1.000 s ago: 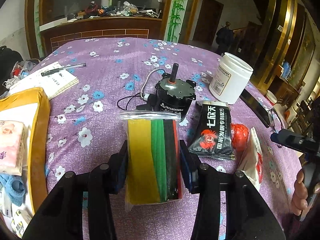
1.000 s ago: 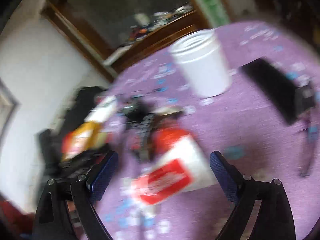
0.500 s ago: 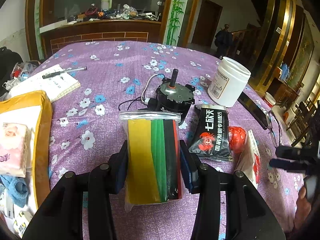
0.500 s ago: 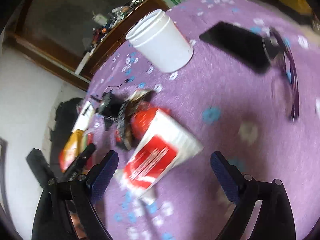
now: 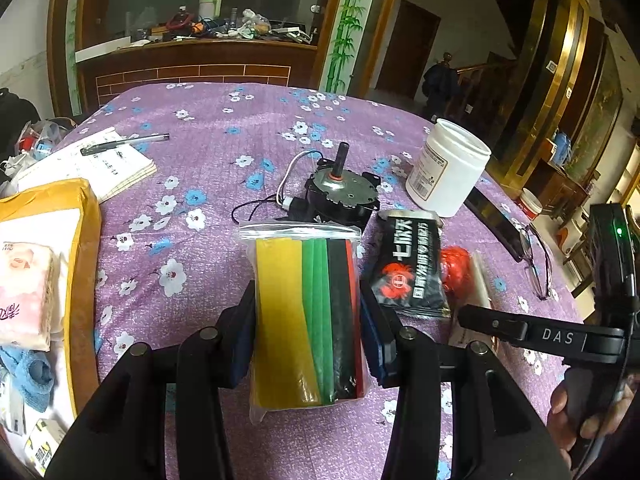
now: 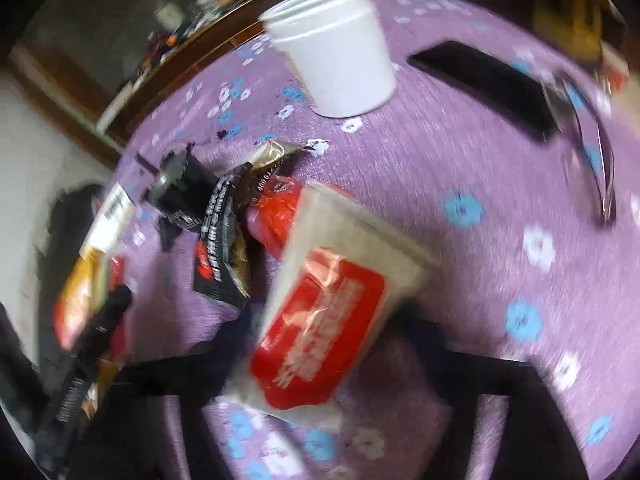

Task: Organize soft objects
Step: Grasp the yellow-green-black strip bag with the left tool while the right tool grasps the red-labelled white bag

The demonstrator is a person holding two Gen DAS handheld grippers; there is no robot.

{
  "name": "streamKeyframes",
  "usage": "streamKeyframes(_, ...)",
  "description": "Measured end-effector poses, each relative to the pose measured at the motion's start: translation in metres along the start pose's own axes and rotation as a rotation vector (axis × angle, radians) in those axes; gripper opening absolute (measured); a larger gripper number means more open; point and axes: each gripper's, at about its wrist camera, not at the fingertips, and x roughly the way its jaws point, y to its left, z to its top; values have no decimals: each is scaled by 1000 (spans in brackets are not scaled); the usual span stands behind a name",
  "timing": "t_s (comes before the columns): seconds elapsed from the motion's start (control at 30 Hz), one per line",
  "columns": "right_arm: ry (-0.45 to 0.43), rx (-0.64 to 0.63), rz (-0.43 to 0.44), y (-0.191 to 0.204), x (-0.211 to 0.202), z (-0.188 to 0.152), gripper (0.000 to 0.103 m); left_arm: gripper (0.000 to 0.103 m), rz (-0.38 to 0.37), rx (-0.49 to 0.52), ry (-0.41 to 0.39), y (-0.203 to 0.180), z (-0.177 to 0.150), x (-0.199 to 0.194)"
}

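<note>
Left wrist view: my left claw is clamped on a clear zip bag of felt sheets, its blue pads pressing both sides. The bag stands upright between the fingers, showing yellow, green, black and red bands, with its sealed top edge pointing away from me. Under it lies a purple tablecloth printed with white and blue flowers. Just beyond the bag sits a small black motor with thin wires. To its right stands a white plastic jar, and nearer me a black snack packet lies flat, touching a red crumpled thing. A dark phone and a pair of glasses lie further right. On the left are a notebook with a pen on it, and a yellow padded envelope with a pink tissue pack on top.

Right wrist view: this picture is blurred. My right claw has its fingers at either side of a white packet with a red label, which tilts up off the cloth. I cannot tell whether the fingers are gripping it. The jar, phone and snack packet lie beyond it.
</note>
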Motion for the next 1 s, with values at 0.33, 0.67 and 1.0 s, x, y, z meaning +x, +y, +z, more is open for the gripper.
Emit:
streamKeyframes(0.33,-95,-97,172,-2,-13,-2,45,43,-5,6,-8,-4,-2,0)
streamKeyframes(0.67,-240,-129,207,0,-45,0,45,43,-26,24,-42,-10,-2,-7)
streamKeyframes(1.0,-302,-198,188,15,-53,-8,45,43,-35,24,-80,-12,-1,-16)
